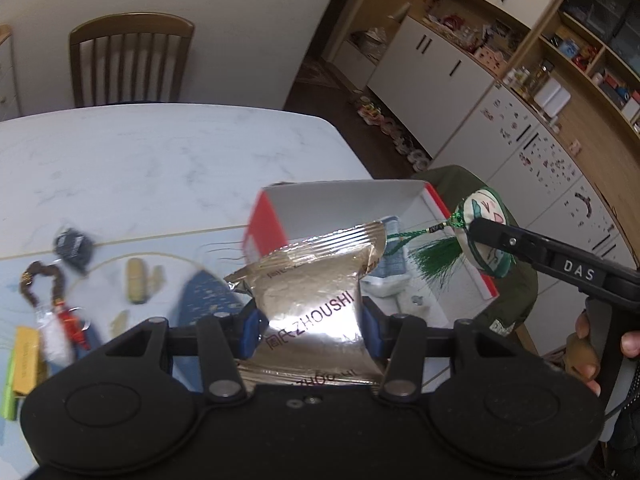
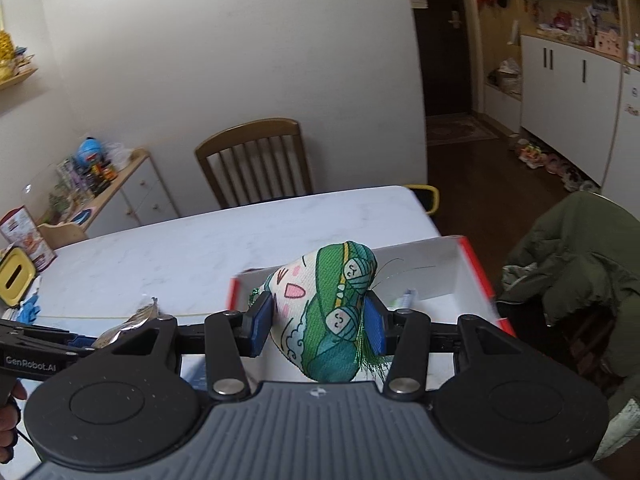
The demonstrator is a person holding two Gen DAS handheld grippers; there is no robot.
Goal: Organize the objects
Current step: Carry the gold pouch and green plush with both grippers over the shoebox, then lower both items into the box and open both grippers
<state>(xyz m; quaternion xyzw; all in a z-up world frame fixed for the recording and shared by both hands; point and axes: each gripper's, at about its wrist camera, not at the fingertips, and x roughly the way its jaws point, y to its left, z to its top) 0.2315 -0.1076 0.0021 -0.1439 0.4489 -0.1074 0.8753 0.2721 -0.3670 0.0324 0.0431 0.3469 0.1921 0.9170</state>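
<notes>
My left gripper is shut on a shiny gold foil packet printed ZHOUSHI, held above the table in front of a red and white box. My right gripper is shut on a green and white cloth sachet with a green tassel, held over the same open box. In the left wrist view the right gripper comes in from the right with the sachet and its tassel hanging over the box's right side. Small items lie inside the box.
On the table's left lie a bead bracelet, a dark round object, a tan piece, and yellow and green packs. A wooden chair stands behind the white marble table. A green jacket drapes over a chair at right.
</notes>
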